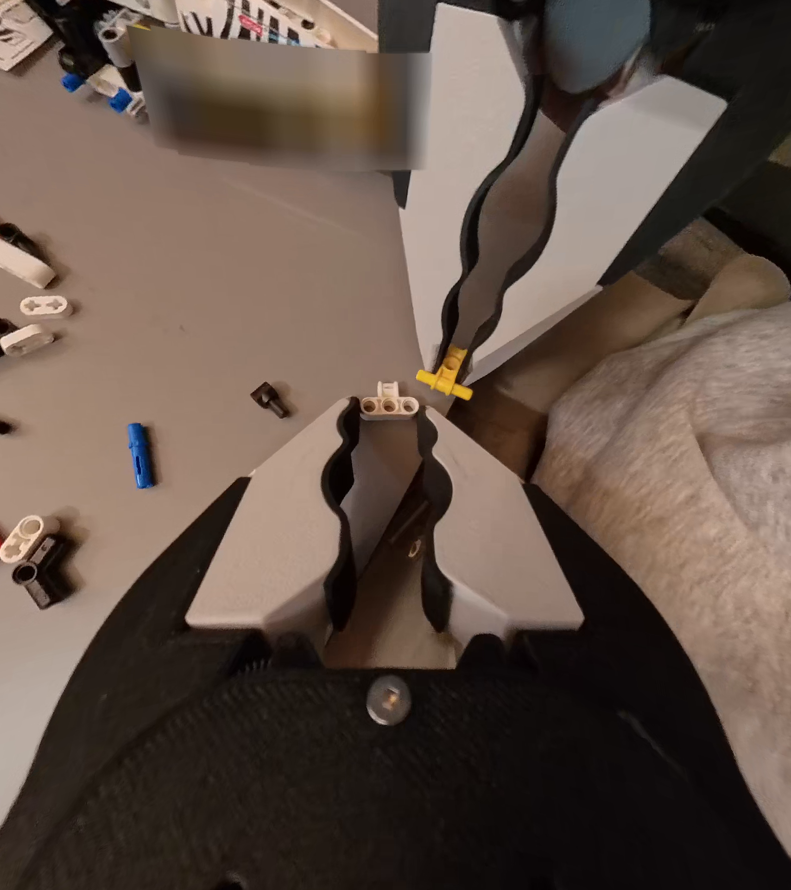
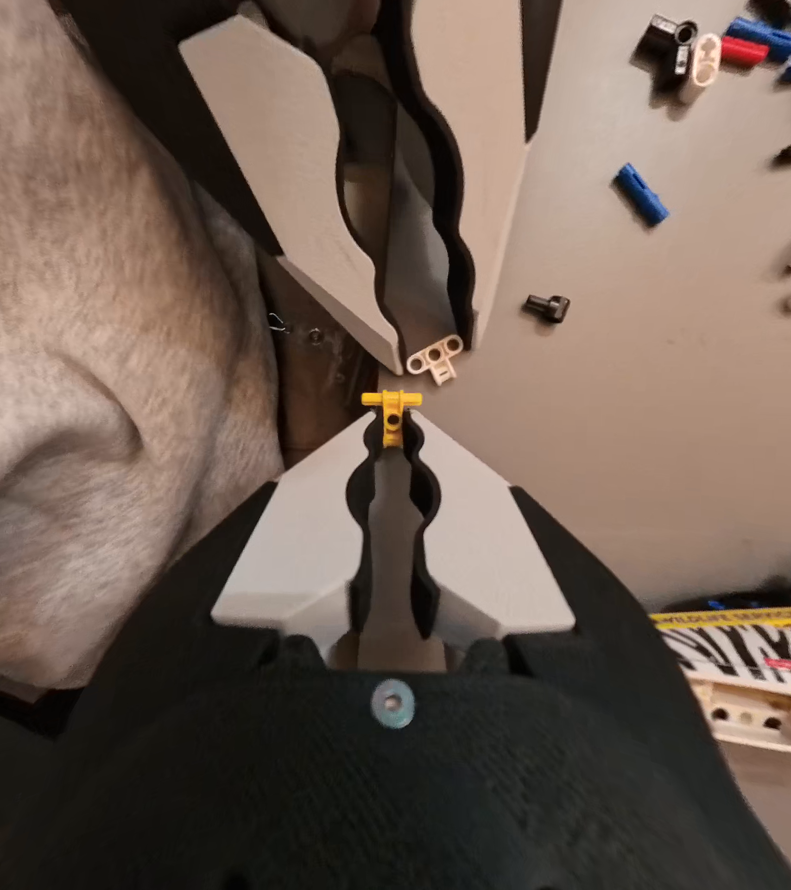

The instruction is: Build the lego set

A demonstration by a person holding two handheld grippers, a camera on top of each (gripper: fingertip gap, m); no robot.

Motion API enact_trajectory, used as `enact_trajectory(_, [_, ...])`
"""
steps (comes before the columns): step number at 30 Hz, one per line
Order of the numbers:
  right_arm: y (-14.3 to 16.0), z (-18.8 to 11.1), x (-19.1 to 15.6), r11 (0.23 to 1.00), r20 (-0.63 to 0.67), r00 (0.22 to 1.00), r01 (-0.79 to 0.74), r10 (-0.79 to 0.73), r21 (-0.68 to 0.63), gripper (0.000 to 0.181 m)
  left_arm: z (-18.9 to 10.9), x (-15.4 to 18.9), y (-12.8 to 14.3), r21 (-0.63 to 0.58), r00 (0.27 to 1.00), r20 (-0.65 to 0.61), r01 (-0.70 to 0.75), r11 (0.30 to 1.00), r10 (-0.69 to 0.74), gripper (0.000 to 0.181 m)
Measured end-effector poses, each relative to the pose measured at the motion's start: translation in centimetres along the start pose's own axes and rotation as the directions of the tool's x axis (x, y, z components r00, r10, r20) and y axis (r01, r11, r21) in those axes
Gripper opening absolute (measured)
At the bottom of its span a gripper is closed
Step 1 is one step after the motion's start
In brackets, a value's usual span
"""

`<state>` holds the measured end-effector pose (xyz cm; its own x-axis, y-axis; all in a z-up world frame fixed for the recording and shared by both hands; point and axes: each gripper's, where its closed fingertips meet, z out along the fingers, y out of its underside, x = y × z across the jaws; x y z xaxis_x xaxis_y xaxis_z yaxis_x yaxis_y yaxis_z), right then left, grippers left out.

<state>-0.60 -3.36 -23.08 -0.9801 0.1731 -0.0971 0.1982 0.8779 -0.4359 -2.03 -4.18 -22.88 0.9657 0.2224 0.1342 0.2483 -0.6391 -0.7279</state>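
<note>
My left gripper (image 1: 389, 409) is shut on a small white three-hole connector (image 1: 388, 403) and holds it above the grey table's near edge. My right gripper (image 2: 392, 426) is shut on a yellow T-shaped connector with pins (image 2: 391, 409). The two grippers point at each other, tips a short gap apart. In the left wrist view the right gripper (image 1: 453, 366) comes in from the top with the yellow piece (image 1: 446, 375) just right of the white one. In the right wrist view the left gripper (image 2: 434, 354) holds the white connector (image 2: 435, 359) just up and right of the yellow piece.
Loose pieces lie on the grey table (image 1: 220, 289): a blue pin (image 1: 140, 455), a small black connector (image 1: 270, 399), white beams (image 1: 1, 253), black and red pins. A printed box (image 2: 749, 645) and a partly built white model (image 1: 114, 58) stand farther off. A person's grey sweater (image 1: 696, 481) borders the table. The tips of both grippers are at nearly the same place.
</note>
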Motion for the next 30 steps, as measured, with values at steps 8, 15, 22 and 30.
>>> enact_trajectory(8, [-0.06,0.22,-0.48,0.988,0.019,0.990,0.143,-0.142,-0.050,0.005,-0.54,0.41,-0.29,0.084,0.992,-0.125,-0.013,0.996,0.023,0.022])
enact_trajectory(15, [-0.10,0.29,-0.57,0.982,0.035,0.983,0.184,-0.182,-0.039,0.005,-0.72,0.74,-0.16,0.088,0.986,-0.160,-0.030,0.996,0.044,0.022])
enact_trajectory(22, [-0.57,0.50,-0.47,0.981,0.051,0.980,0.191,-0.192,0.028,0.005,-0.65,0.88,0.02,0.068,0.984,-0.165,-0.054,0.996,0.064,0.022])
enact_trajectory(30, [-0.36,0.48,-0.49,0.984,0.031,0.984,0.176,-0.177,0.020,0.005,-0.73,0.92,-0.03,0.070,0.980,-0.192,-0.045,0.997,0.058,0.022])
